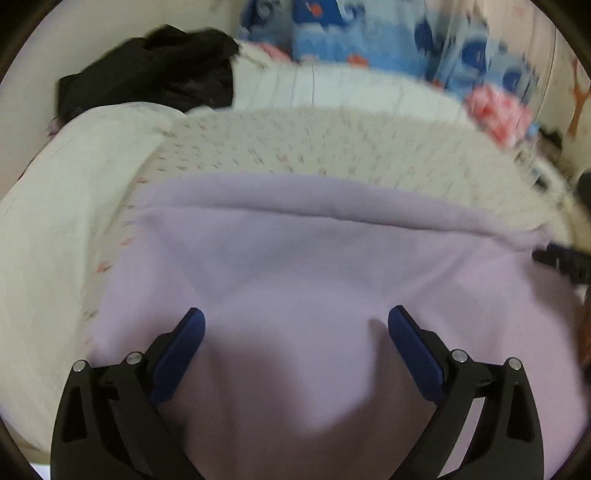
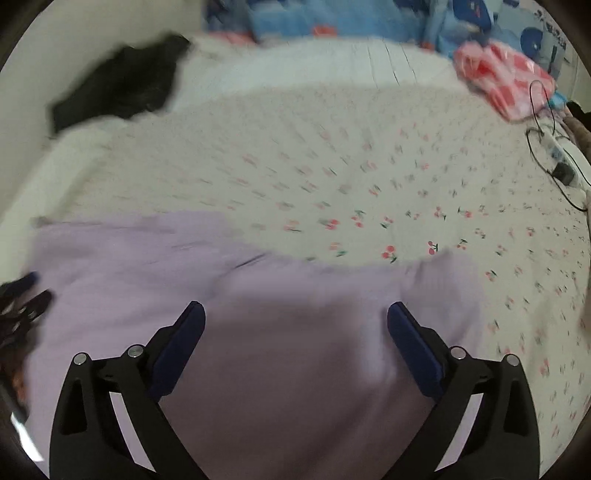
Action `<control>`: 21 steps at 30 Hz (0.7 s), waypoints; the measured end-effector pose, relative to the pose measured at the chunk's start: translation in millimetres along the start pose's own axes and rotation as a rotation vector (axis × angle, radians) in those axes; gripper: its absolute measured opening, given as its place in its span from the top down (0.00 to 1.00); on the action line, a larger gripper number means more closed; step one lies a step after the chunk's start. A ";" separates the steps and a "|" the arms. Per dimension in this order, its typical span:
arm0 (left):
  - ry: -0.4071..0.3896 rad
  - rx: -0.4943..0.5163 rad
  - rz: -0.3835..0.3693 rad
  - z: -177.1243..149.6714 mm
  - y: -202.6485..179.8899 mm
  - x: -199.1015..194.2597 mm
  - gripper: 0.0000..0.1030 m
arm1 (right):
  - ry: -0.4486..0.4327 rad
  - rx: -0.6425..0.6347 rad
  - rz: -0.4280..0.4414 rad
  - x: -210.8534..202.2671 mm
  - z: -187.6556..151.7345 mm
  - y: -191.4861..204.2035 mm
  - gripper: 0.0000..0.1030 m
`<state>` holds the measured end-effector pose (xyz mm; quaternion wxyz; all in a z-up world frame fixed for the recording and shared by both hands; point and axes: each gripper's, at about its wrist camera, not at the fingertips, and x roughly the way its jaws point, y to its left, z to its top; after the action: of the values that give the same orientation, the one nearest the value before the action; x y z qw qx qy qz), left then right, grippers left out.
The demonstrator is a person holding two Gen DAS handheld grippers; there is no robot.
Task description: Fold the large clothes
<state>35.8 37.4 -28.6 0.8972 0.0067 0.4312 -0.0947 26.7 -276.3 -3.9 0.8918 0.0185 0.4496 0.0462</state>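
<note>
Both the left gripper (image 1: 295, 317) and right gripper (image 2: 295, 314) hover released over lilac garment (image 1: 314, 266) on cherry-print bedsheet (image 2: 369, 166).

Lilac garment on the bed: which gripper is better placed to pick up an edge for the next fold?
Probably the right gripper. Its open jaws sit near the lilac garment where its far edge meets the cherry-print sheet. The left gripper, also open, hovers over the middle of the cloth, farther from any edge.

lilac garment (image 2: 258, 354) cut off below, black clothing (image 2: 118, 88) motion-blurred, far bedding (image 1: 369, 33) smeared
</note>
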 end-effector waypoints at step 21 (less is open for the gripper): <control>0.040 -0.772 -0.546 -176.8 119.7 -53.7 0.07 | 0.023 -0.230 0.029 -43.0 -88.4 115.6 0.07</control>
<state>-112.5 180.3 -106.3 0.7681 -0.4391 0.4379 -0.1596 -77.4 -166.3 -13.5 0.8821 -0.0779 0.4512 0.1105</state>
